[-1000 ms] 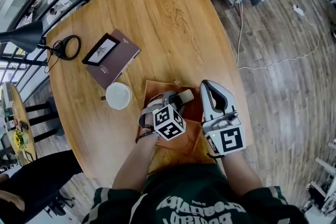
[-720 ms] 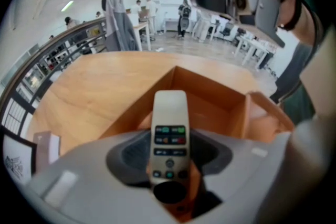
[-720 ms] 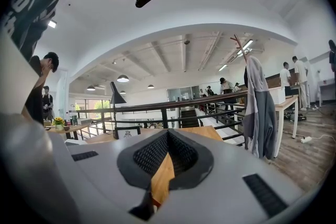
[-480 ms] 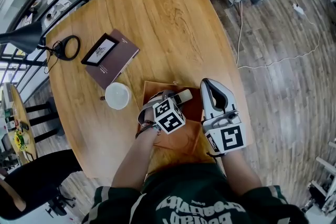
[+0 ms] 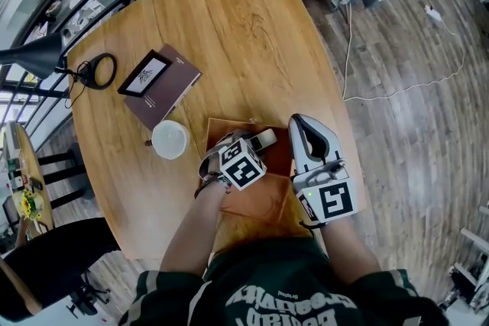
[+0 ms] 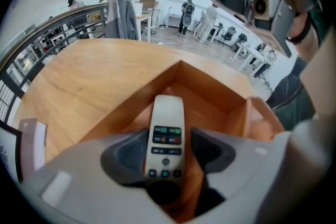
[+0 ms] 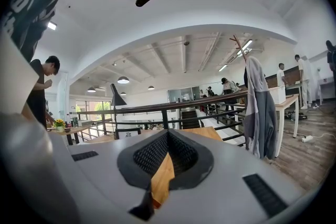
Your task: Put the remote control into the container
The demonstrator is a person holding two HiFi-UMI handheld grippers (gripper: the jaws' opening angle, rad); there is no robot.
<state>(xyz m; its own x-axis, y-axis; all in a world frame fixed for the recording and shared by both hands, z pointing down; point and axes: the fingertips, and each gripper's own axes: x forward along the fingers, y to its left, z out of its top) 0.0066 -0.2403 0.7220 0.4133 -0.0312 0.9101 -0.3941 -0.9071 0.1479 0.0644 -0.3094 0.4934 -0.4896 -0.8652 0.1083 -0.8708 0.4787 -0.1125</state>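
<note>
left tongs (image 6: 168, 147): jaws apart, just been opening, pads seemingly clear of the remote control (image 6: 168, 118) between them.
remote control: long axis along the left jaws, far end down inside the container (image 6: 212, 93).
right tongs (image 7: 168, 135): closed on nothing, beside the container; left hand is nearer.

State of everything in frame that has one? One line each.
Container: open-topped, on the table.
Remote control: inside it, buttons up.
Left gripper: open around the remote; fingers have just been opening.
Right gripper: shut, empty.
Book: closed, flat.
White cup: upright.
</note>
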